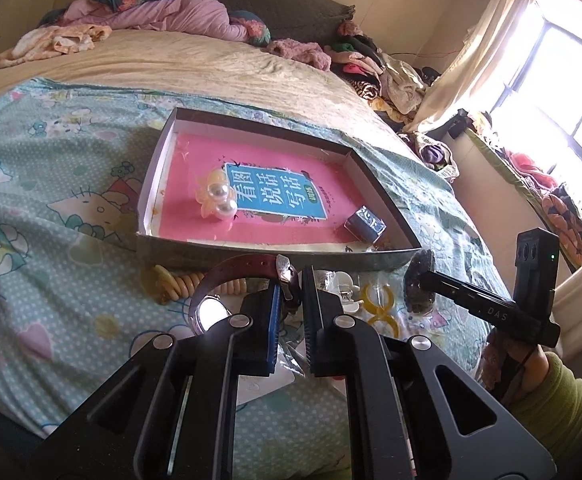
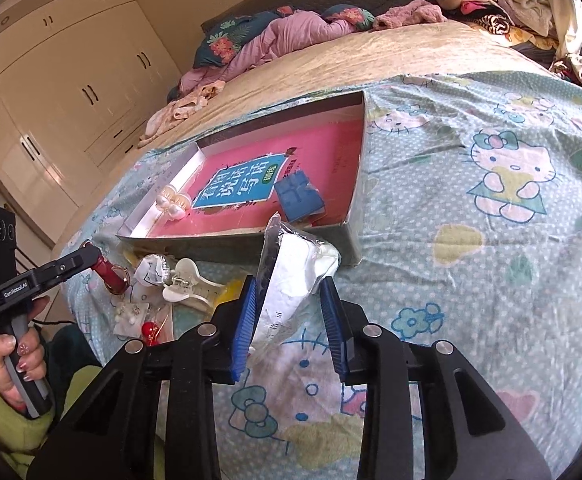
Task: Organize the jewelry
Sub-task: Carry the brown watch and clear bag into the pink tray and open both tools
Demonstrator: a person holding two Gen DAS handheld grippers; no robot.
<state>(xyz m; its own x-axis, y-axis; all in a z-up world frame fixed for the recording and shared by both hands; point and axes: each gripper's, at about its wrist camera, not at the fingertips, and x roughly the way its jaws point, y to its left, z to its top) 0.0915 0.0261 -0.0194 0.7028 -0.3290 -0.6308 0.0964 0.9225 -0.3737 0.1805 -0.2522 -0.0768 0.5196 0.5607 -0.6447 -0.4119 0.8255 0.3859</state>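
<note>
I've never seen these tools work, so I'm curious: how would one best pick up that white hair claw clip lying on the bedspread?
Probably across the white claw clip's narrow hinge, coming from above. It lies flat on the bedspread, its wings flaring wide toward the teeth, so the middle is the slimmest part for a hand-held gripper's two fingers. Both seem occupied now, with a watch and a packet.

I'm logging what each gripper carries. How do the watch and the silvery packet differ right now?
The watch is a dark red curved strap with a round face, pinched in the left gripper by its strap; the silvery packet is a flat, crinkled foil-and-white bag standing upright in the right gripper. The watch hangs beside the box; the packet's top overlaps the box's front wall in the right wrist view. Both are outside the box.
</note>
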